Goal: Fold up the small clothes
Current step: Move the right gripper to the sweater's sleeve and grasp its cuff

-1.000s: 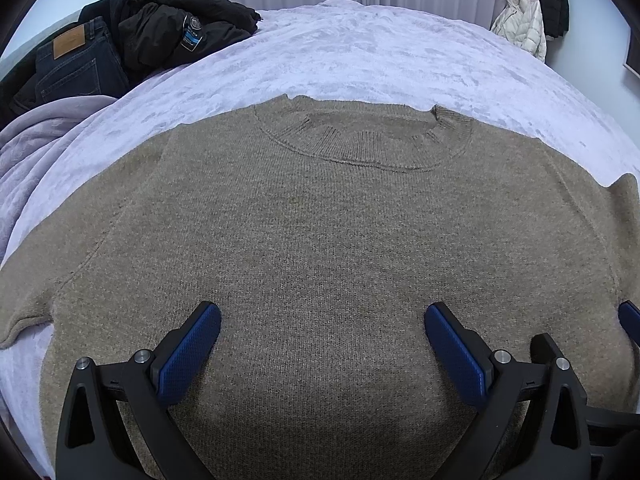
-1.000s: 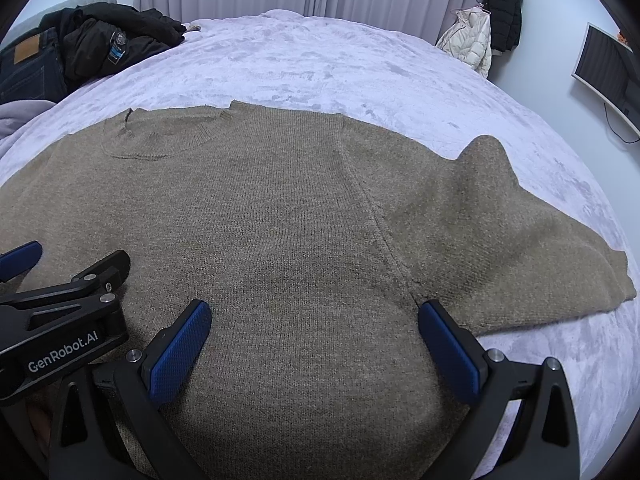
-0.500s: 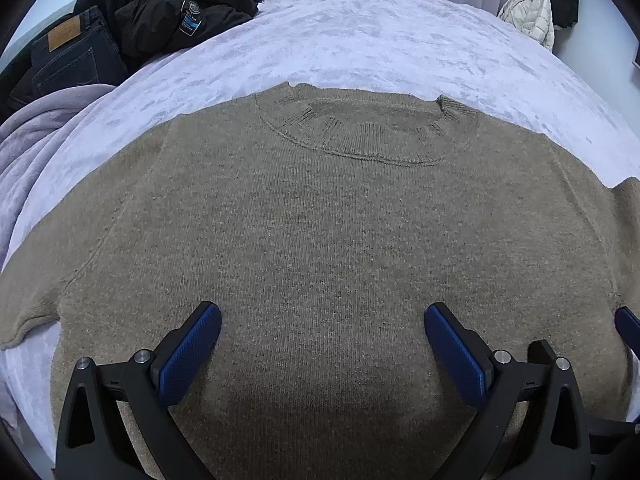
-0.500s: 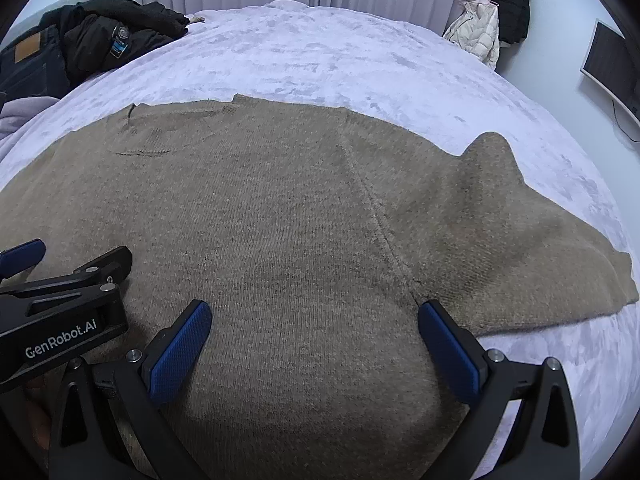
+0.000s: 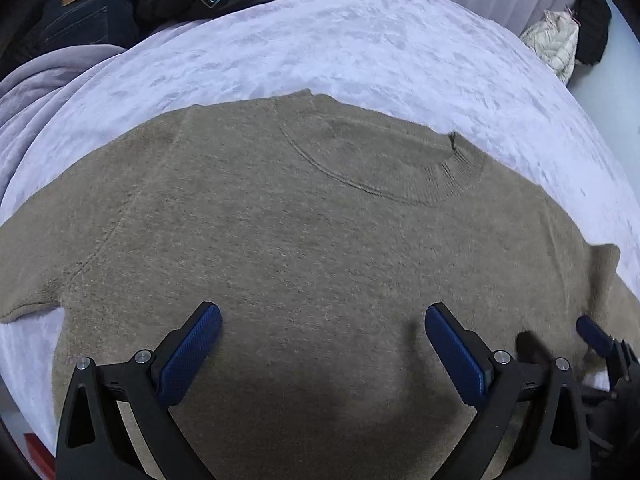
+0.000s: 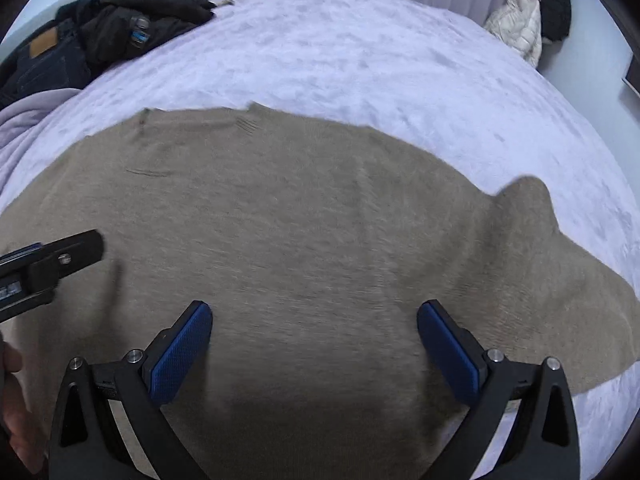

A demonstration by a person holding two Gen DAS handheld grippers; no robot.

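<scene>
Both tongs hang spread wide over the sweater, gripping nothing: left tongs, right tongs, blue pads well apart on each.

Sweater lies flat and face-up across the near part of the bed, collar toward the far edge. I see no fold in it yet. Body and both sleeves are spread out. I judge the task barely begun: sleeves to bring in, then the body to double over.

Left wrist view gives me the collar ribbing clearly and the left sleeve reaching the bed's left edge, plus a tip of the right tongs at lower right. Right wrist view gives what that one lacks: the whole right sleeve angling toward the right edge with a raised bump at the shoulder, and the left tongs seen edge-on. Dark clothes sit piled at the far left corner.
</scene>
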